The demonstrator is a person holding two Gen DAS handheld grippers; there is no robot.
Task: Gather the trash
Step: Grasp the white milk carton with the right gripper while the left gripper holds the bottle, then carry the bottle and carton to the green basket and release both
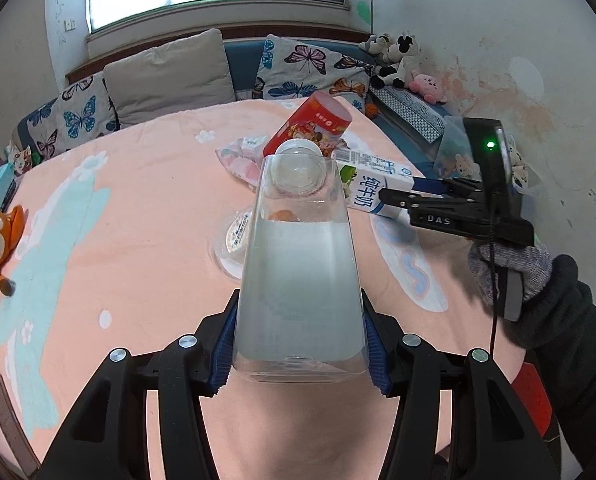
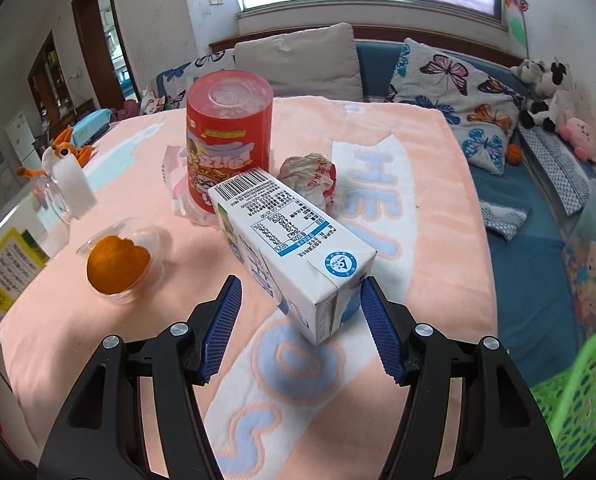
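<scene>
Between the blue-padded fingers of the left gripper [image 1: 299, 344] sits a clear plastic bottle [image 1: 298, 264], clamped at its base and pointing away, its white cap toward the trash on the peach-blanketed counter [image 1: 146, 208]. Over at the right gripper [image 2: 301, 320], the fingers stand open on either side of the near end of a white milk carton [image 2: 294, 252] lying on the counter, not visibly pressing it. Beyond the carton stand a red canister [image 2: 229, 136] and a crumpled wrapper [image 2: 309, 178], with a clear cup holding something orange [image 2: 118, 266] to the left.
</scene>
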